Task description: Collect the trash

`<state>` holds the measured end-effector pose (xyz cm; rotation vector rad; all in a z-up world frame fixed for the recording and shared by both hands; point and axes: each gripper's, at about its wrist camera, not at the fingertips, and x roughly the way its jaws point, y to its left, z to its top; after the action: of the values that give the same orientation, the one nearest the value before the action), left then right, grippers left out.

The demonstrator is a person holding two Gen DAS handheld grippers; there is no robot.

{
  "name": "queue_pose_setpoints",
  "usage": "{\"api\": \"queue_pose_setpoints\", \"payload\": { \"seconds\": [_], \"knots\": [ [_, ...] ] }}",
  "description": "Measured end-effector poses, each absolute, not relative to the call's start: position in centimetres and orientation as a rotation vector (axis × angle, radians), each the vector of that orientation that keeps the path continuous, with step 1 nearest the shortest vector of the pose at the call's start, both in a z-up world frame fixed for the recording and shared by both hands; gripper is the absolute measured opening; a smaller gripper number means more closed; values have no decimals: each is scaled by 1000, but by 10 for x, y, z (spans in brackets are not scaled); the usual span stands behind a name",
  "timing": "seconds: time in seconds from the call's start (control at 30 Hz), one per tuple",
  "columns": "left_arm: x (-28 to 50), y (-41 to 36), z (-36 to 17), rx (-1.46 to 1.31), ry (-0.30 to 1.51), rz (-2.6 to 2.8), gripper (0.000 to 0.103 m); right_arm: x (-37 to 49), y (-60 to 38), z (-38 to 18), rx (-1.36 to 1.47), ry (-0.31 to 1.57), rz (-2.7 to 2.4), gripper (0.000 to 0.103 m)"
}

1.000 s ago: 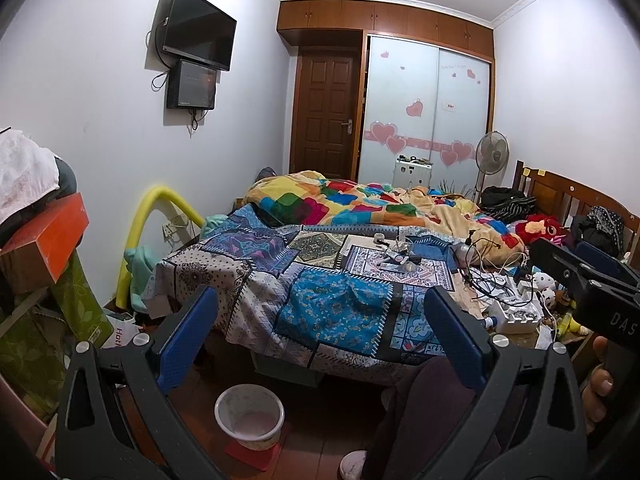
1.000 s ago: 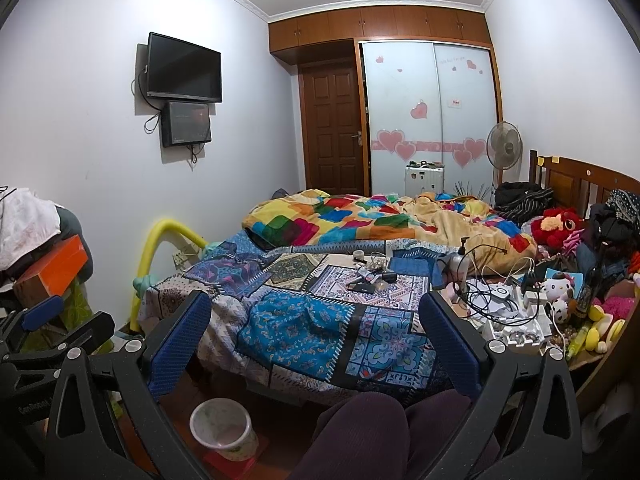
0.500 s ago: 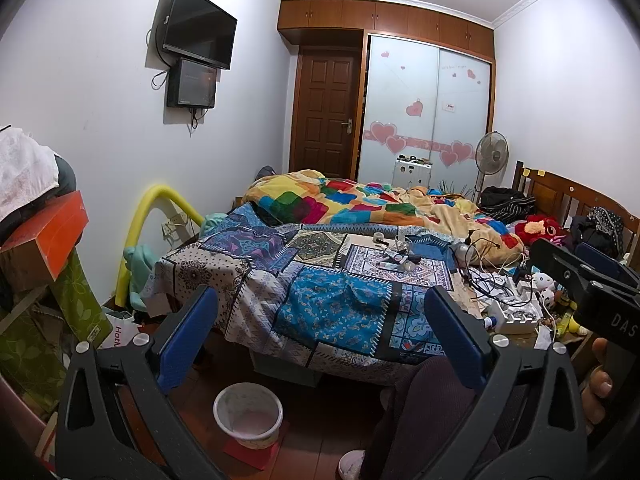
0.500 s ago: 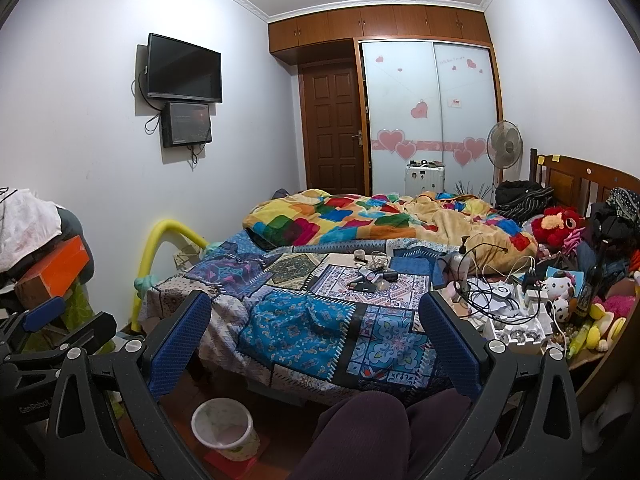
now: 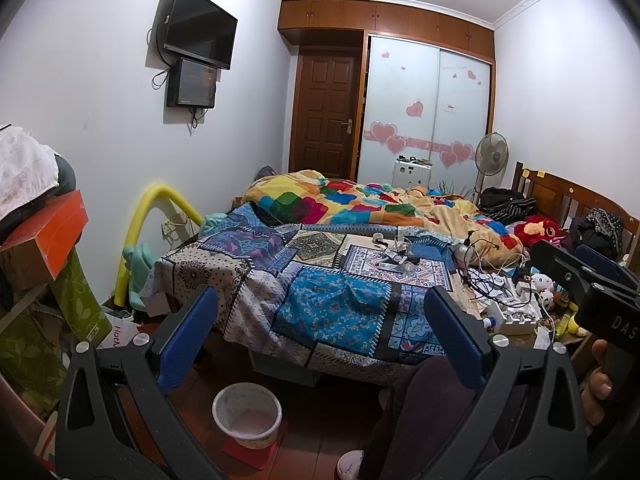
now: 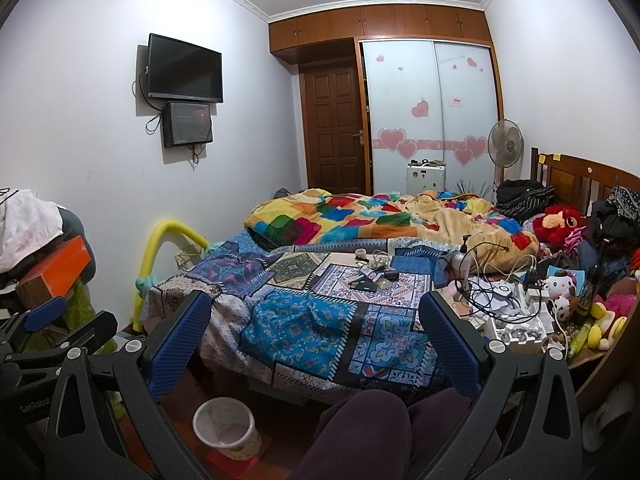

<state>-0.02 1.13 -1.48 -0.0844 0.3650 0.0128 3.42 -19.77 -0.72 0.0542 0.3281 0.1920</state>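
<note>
White bin [image 5: 247, 414] stands upright on floor

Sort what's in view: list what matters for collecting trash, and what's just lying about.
For the job:
- bin on the floor by the bed
- small clutter on the bedspread, possibly trash; too small to tell
- left gripper, open
- right gripper, open

Just lying about:
- TV
- fan
- quilt
- red plush
- cables
- orange box
</note>
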Motion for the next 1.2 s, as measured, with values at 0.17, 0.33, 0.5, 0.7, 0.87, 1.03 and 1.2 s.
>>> {"api": "queue_pose_setpoints", "payload": {
  "seconds": [0.17,0.33,0.5,0.7,0.87,1.03,1.2],
  "knots": [
    [0,7,-16,-81,371,13,103,33,-197,-7,55,326,192,103],
    [5,3,-16,-82,381,8,103,34,-197,-7,57,327,191,103],
    [21,0,-14,-77,398,6,103,39,-198,-6,51,326,191,103],
    [59,-3,-6,-88,425,2,103,60,-202,0,22,311,170,103],
    [104,-8,2,-104,434,-17,103,92,-214,5,24,316,130,103],
    [156,-19,3,-111,463,-42,103,130,-232,8,42,340,85,103],
    [219,-33,-5,-132,497,-71,103,174,-252,5,48,381,42,103]
  ]
}}
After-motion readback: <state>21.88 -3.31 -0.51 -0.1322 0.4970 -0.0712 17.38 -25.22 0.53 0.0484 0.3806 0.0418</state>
